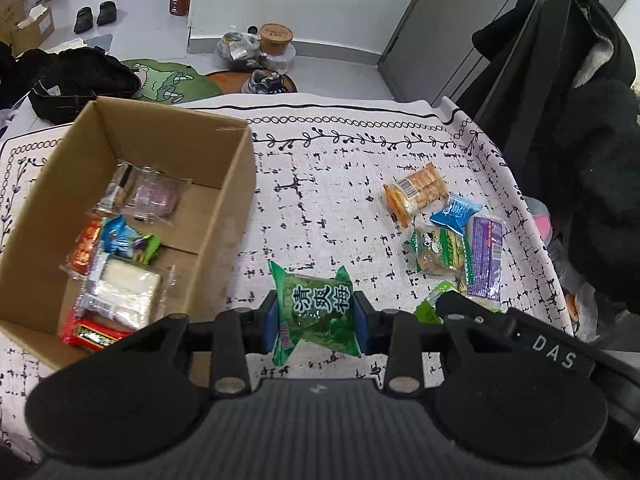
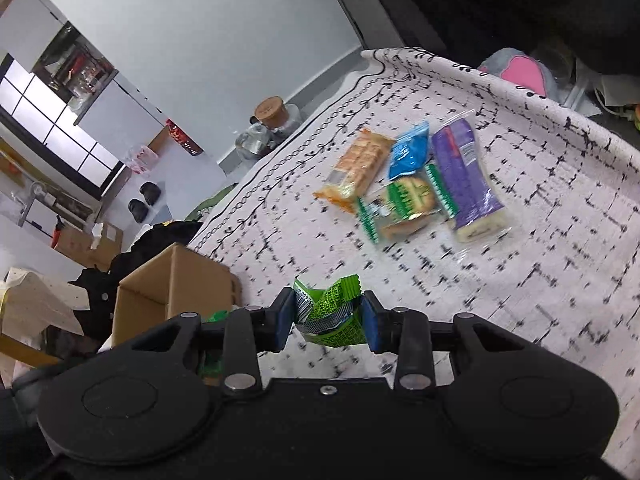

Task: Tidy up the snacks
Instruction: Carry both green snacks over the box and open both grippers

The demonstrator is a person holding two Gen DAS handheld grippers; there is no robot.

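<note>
My left gripper point(image 1: 316, 316) is shut on a green plum-candy packet point(image 1: 316, 312) with Chinese characters, held above the white patterned tablecloth point(image 1: 320, 200), just right of an open cardboard box point(image 1: 236, 184) that holds several snack packets. My right gripper point(image 2: 329, 320) is shut on a small bright-green wrapper point(image 2: 330, 316) above the cloth. Loose snacks lie on the cloth: an orange cracker pack point(image 1: 416, 192) point(image 2: 360, 168), a blue packet point(image 1: 456, 210) point(image 2: 410, 154), a green biscuit pack point(image 1: 440, 250) point(image 2: 404, 204) and a purple packet point(image 1: 486, 258) point(image 2: 466, 178).
The right gripper's black body point(image 1: 520, 332) shows at the lower right of the left wrist view. The box point(image 2: 172, 284) stands left of the right gripper. A black coat on a chair point(image 1: 580, 128) borders the table's right side. Bags, shoes and bottles lie on the floor beyond.
</note>
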